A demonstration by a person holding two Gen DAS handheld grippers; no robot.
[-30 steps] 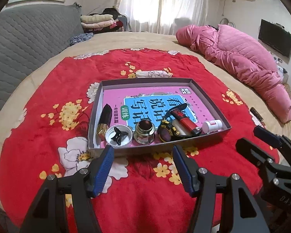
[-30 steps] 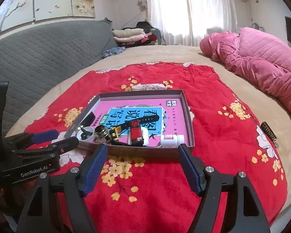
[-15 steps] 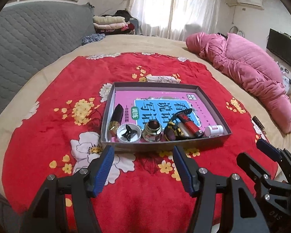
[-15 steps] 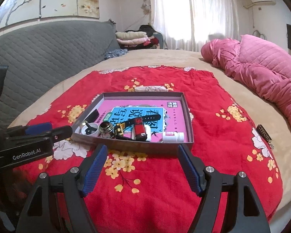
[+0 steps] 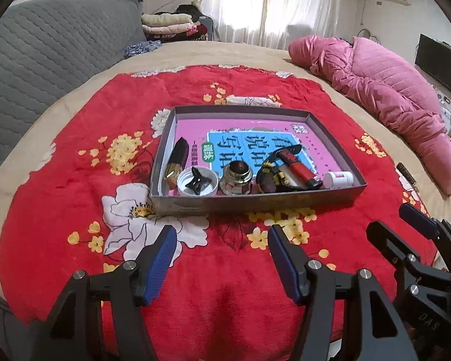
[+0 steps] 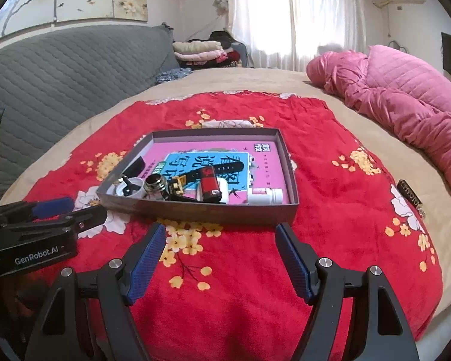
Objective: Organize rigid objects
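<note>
A shallow grey box (image 5: 255, 203) (image 6: 201, 212) lies on a red flowered blanket (image 5: 75, 156) (image 6: 330, 156), lined by a pink and blue book (image 5: 255, 141). Along its near wall sit a dark lipstick (image 5: 177, 162), a white cap holding a black clip (image 5: 197, 182), a small glass jar (image 5: 237, 177), a black watch (image 5: 275, 174), a red lighter (image 5: 297, 170) and a white bottle (image 5: 339, 178) (image 6: 266, 196). My left gripper (image 5: 219, 249) is open and empty, short of the box. My right gripper (image 6: 221, 246) is likewise open and empty.
A pink quilt (image 5: 391, 96) (image 6: 406, 99) lies bunched at the right. A grey padded headboard (image 5: 45, 60) runs along the left. A small dark bar (image 6: 410, 197) lies on the beige sheet right of the blanket. Folded clothes (image 5: 171, 24) are stacked at the back.
Both grippers have drawn back and risen from the box, which now looks smaller and farther away. Their jaws stayed open. Nothing in the box moved.
</note>
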